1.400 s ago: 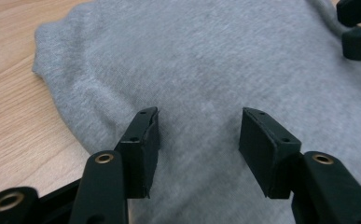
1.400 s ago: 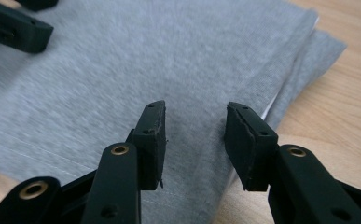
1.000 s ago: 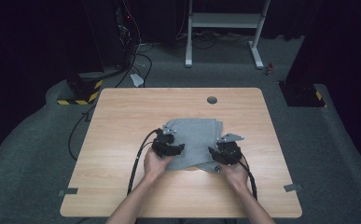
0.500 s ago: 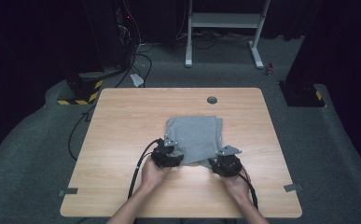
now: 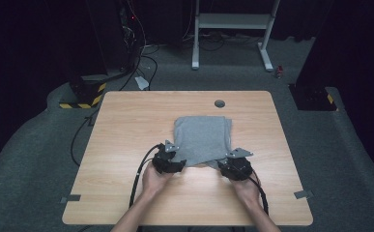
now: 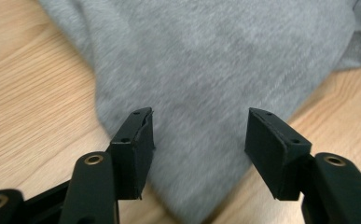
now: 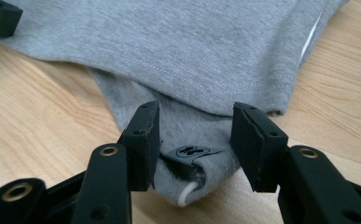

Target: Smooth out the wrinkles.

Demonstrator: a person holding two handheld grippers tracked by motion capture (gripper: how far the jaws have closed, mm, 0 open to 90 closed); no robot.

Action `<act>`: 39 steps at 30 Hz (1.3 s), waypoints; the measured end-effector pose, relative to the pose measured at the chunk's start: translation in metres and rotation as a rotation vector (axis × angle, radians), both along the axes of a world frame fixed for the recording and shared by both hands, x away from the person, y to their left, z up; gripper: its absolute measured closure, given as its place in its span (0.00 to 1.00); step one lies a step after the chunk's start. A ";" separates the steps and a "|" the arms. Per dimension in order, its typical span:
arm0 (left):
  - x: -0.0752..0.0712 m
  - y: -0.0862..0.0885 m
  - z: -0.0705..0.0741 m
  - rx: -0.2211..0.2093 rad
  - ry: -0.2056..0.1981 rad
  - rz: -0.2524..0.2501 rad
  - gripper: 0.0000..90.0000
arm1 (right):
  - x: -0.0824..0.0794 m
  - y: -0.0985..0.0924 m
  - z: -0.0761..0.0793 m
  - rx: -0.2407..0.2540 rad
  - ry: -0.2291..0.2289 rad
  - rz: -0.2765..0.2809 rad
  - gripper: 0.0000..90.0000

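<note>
Left claw [image 5: 177,163] and right claw [image 5: 227,166] both parted wide, gripping nothing; right jaws just been opening, cloth corner lying loose between them. Just ahead of both claws: grey folded garment [image 5: 203,140], soft knit, roughly square, resting flat on the pale wood-grain surface [image 5: 126,125]. Fold apparently laid and released; near edge still uneven, likely needing smoothing or another fold. Between the right jaws: stitched hem, small dark label [image 7: 192,151], white cord end [image 7: 187,193].
</note>
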State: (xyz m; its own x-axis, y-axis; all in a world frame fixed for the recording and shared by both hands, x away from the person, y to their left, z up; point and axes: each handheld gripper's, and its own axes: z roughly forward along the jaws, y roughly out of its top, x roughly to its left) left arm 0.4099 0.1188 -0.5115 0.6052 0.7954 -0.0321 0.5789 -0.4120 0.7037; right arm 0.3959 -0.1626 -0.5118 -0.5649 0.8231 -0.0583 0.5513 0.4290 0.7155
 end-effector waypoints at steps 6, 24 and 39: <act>-0.012 0.017 0.008 -0.076 -0.025 0.028 0.45 | -0.010 -0.007 0.001 0.006 -0.015 0.013 0.57; -0.025 0.047 0.029 -0.183 -0.106 0.101 0.44 | -0.011 -0.040 0.019 0.179 -0.038 -0.048 0.54; -0.027 0.065 0.033 -0.208 -0.114 0.137 0.42 | -0.012 -0.070 0.030 0.247 -0.062 -0.103 0.53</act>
